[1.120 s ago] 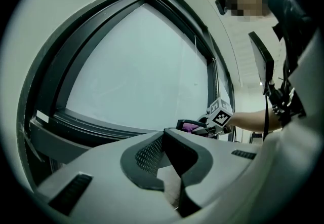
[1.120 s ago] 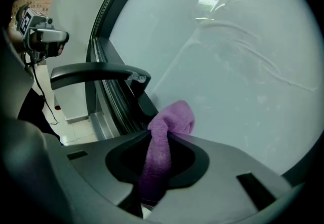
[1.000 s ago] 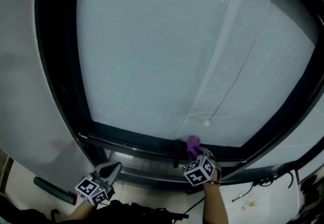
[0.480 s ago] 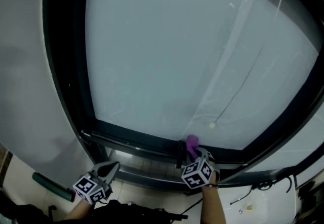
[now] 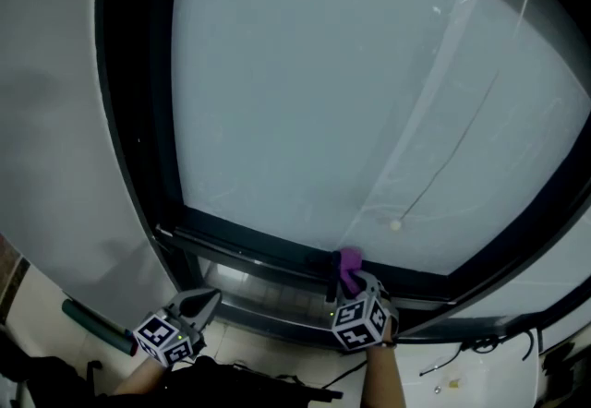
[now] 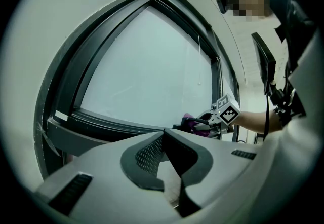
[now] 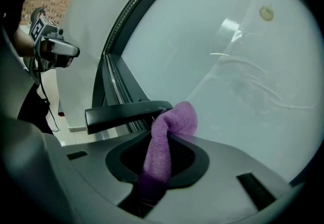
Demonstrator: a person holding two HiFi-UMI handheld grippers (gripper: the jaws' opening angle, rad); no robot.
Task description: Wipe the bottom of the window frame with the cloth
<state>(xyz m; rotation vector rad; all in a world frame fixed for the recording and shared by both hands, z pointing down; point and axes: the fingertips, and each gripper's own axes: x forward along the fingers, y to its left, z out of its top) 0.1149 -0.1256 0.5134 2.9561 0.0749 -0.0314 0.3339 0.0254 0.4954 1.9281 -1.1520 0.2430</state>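
The right claw [image 5: 351,282] pinches the purple cloth [image 7: 169,129] at the window frame [image 5: 245,247]; the black handle [image 7: 121,112] alongside could snag it loose.

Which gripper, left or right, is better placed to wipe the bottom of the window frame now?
Right, probably. The right gripper is shut on the purple cloth, whose tip is at the bottom frame. The left gripper is shut, empty, and lower, away from the frame.

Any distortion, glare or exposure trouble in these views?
Head view: wide-angle bend bows the window frame; the glass is bright, the bottom edge dark. Left gripper view: circular fisheye, black corners. Right gripper view: a glare streak on the glass; the cloth is sharp.
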